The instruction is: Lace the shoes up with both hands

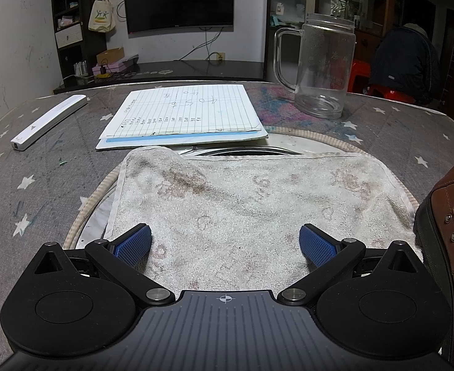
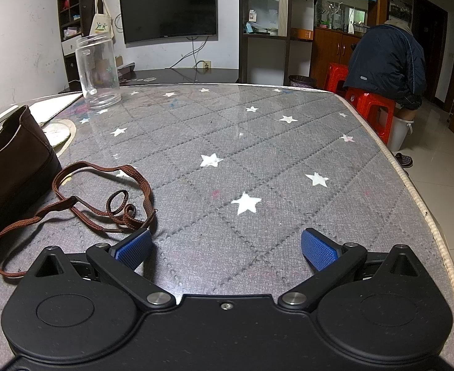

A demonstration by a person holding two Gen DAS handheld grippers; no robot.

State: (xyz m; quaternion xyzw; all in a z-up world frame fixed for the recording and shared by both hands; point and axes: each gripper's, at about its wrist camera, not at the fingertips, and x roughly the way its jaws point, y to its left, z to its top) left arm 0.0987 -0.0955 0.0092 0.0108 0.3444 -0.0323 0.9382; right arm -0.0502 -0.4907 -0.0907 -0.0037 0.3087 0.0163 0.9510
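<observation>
A brown leather shoe [image 1: 452, 235] stands at the right edge of the left wrist view, with metal eyelets showing. In the right wrist view the same shoe [image 2: 7, 160] fills the left side. Its brown lace [image 2: 103, 207] lies loose in loops on the grey starred table, just ahead of the left finger. My left gripper [image 1: 225, 244] is open over a stained white towel [image 1: 258, 198], with nothing between its blue pads. My right gripper [image 2: 227, 247] is open above bare tabletop, to the right of the lace and holding nothing.
A lined notepad [image 1: 183, 111], a white remote-like bar [image 1: 48, 122] and a clear glass mug [image 1: 322, 65] sit farther back on the table. The table's right edge [image 2: 418, 198] drops to a tiled floor. A person [image 2: 387, 58] sits on red stools beyond it.
</observation>
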